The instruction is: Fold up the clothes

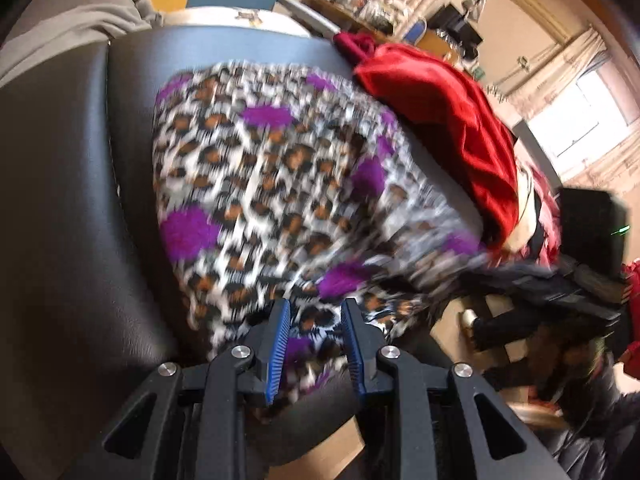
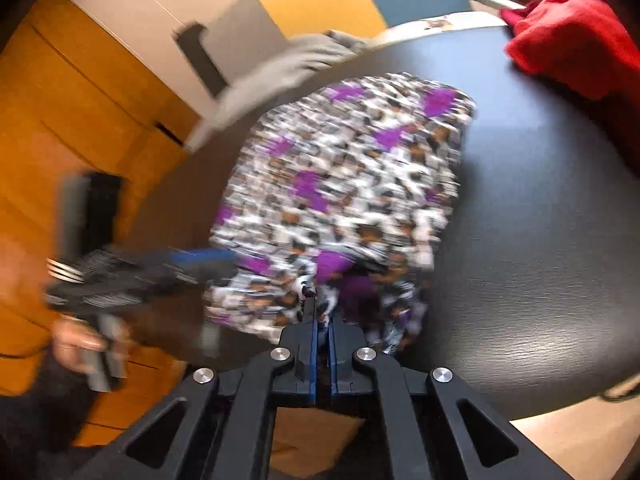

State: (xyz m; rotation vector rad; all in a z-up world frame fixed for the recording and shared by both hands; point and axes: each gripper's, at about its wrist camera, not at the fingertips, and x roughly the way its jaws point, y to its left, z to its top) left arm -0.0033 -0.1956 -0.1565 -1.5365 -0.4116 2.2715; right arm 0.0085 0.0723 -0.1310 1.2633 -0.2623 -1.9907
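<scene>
Garment [image 1: 272, 184] flat on bench [image 2: 540, 240]; right tongs [image 2: 322, 316] clenched on near hem for folding; left tongs [image 1: 314, 312] released, straddling edge.

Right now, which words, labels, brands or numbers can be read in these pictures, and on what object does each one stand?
None can be read.
A small green sign on the far wall is too small and blurred.
The leopard-print garment and the red garment show no label.

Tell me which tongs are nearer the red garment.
Right. The right tongs, shut on the leopard-print garment, sit on the side where the red garment lies; the left tongs straddle the print cloth's opposite end.
</scene>
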